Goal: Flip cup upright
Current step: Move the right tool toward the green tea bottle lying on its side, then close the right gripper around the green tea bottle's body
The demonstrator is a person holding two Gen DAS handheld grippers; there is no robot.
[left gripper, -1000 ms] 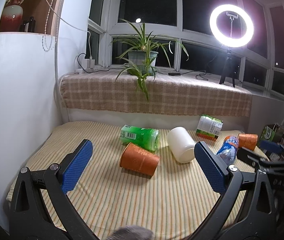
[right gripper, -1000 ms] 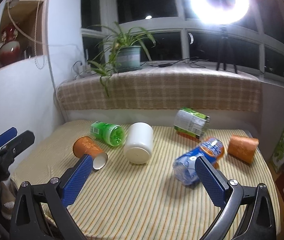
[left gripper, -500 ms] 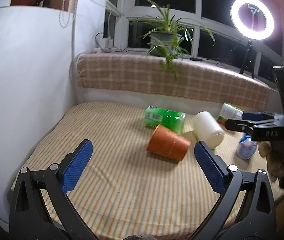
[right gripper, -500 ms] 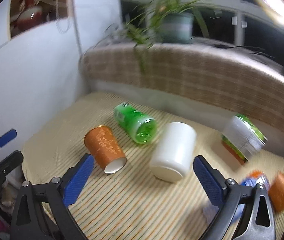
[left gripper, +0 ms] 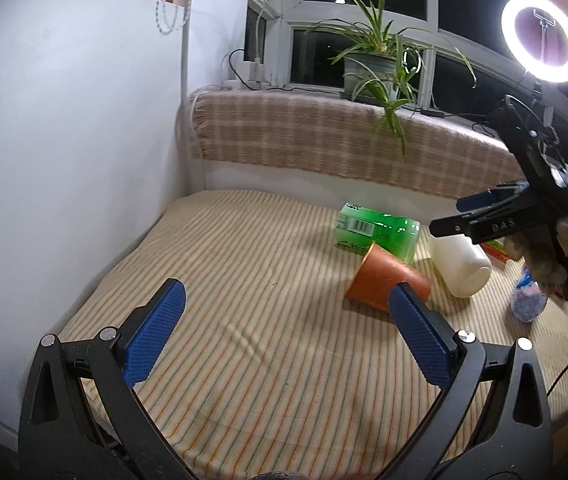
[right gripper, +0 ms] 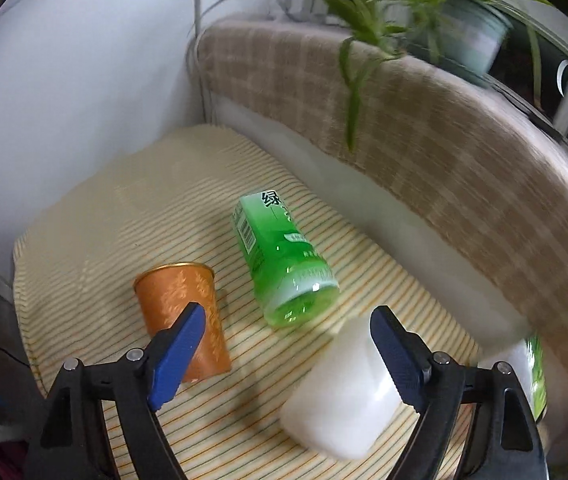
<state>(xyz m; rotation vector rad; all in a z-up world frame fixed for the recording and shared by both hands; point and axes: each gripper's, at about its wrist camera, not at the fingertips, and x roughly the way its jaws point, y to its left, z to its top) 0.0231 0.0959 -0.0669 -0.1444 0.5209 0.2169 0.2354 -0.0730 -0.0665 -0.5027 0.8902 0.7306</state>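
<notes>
Partly hidden behind the wide-open right hand-held gripper point(right gripper: 290, 346), the orange cup point(right gripper: 181, 312) seemingly lies sideways, ungrasped.

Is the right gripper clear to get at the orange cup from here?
Probably yes: the right gripper is open, the orange cup lies just beyond its left finger, and nothing sits between them. The green bottle lies alongside.

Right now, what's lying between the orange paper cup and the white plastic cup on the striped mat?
The green plastic bottle, on its side; its open end pokes between the orange paper cup and white plastic cup. Nearer the camera, bare striped mat. Right wrist view shows it.
</notes>
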